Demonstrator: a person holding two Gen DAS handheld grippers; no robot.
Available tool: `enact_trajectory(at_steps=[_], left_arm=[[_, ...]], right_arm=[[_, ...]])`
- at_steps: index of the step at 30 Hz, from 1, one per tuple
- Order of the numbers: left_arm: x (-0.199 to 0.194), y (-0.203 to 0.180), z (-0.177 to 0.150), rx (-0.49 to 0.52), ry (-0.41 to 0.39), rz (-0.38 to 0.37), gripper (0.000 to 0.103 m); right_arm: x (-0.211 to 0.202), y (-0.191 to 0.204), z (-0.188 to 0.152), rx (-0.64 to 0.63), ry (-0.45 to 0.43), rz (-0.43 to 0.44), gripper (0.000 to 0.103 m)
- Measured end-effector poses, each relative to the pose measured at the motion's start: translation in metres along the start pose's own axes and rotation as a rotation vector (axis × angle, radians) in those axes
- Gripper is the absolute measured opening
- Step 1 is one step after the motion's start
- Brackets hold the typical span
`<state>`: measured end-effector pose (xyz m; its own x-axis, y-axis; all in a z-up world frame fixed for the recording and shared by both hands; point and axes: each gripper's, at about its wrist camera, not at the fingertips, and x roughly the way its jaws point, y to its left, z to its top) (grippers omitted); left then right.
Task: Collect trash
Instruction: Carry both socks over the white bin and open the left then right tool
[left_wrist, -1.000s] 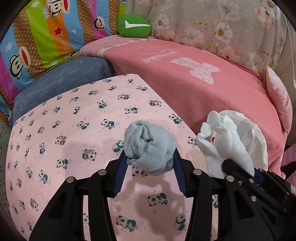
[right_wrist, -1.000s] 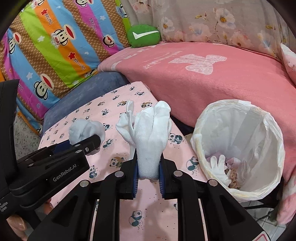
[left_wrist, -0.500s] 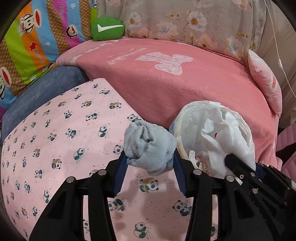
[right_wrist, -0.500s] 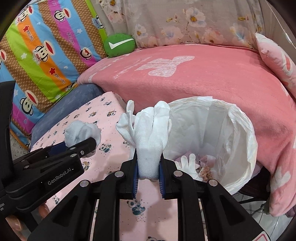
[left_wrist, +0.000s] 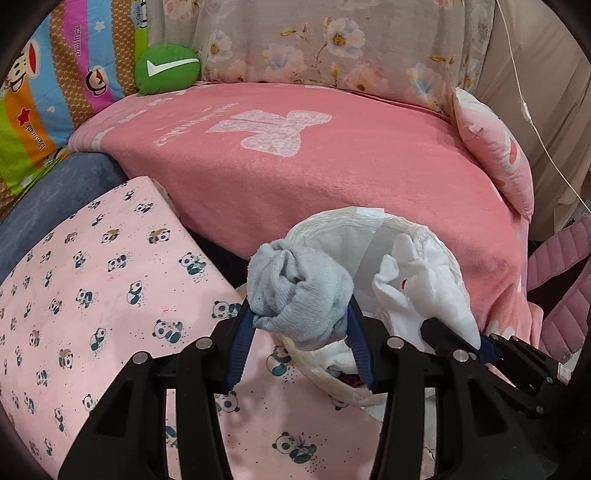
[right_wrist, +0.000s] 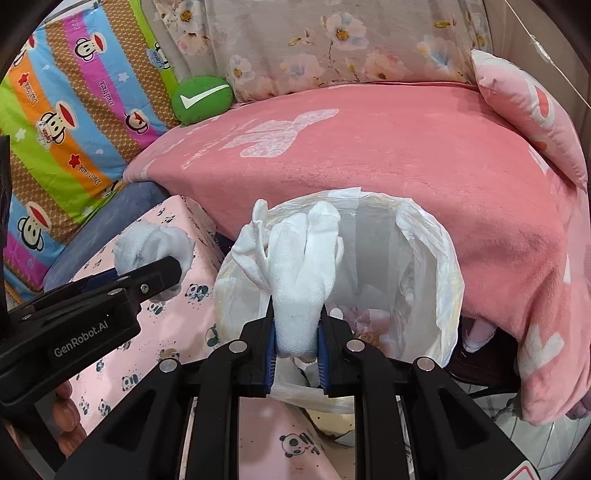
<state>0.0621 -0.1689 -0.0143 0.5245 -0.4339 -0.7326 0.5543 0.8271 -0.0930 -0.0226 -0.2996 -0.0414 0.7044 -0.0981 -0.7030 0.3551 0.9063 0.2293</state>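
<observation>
My left gripper (left_wrist: 300, 334) is shut on a balled grey sock (left_wrist: 297, 291), held at the near left rim of the trash bin (left_wrist: 332, 223). The bin has a white plastic liner and stands between the panda-print surface and the pink blanket. My right gripper (right_wrist: 296, 328) is shut on a white glove (right_wrist: 301, 266), its fingers pointing up over the bin's mouth (right_wrist: 424, 240). In the right wrist view the left gripper (right_wrist: 147, 275) shows at the left with the sock (right_wrist: 153, 245). In the left wrist view the glove (left_wrist: 421, 291) hangs over the bin, with the right gripper (left_wrist: 454, 338) low on the right. Trash lies at the bin's bottom.
A pink panda-print surface (left_wrist: 92, 295) lies to the left. A pink blanket (left_wrist: 332, 166) covers the seat behind the bin, with a green cushion (left_wrist: 168, 68), a striped cartoon cover (right_wrist: 66, 110) and a pink pillow (left_wrist: 495, 147). A hand's fingers (right_wrist: 64, 413) show at the lower left.
Both grippers have swung to the right, from over the panda-print surface to the bin. The sock and the glove stay gripped throughout.
</observation>
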Motion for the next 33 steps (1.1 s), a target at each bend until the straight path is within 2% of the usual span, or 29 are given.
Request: enact_trajectory(at_steps=[8,11,13,17,19,21,33], left_arm=[[0.018,-0.022,0.007,0.024,0.01,-0.04,0.05],[0.02,-0.025,0.007,0.023,0.006,-0.037,0.061],[0.018,-0.025,0.007,0.02,-0.009,-0.014,0.079],[0.016,-0.023,0.008,0.018,-0.021,0.005,0.082],[0.015,-0.02,0.007,0.01,-0.023,0.01,0.083],[0.014,-0.018,0.007,0.002,-0.027,0.019,0.086],[-0.009,0.012,0.001,-0.068,-0.059,0.103,0.088]], right_arm=[[0.008,-0.022,0.008,0.012,-0.006,-0.037,0.019],[0.011,-0.029,0.011,0.016,-0.007,-0.043,0.02],[0.013,-0.033,0.012,0.02,-0.007,-0.051,0.023],[0.015,-0.035,0.014,0.024,-0.01,-0.054,0.024],[0.015,-0.035,0.015,0.026,-0.015,-0.049,0.028],[0.014,-0.035,0.015,0.025,-0.022,-0.05,0.038],[0.002,-0.014,0.016,-0.024,-0.017,-0.054,0.048]])
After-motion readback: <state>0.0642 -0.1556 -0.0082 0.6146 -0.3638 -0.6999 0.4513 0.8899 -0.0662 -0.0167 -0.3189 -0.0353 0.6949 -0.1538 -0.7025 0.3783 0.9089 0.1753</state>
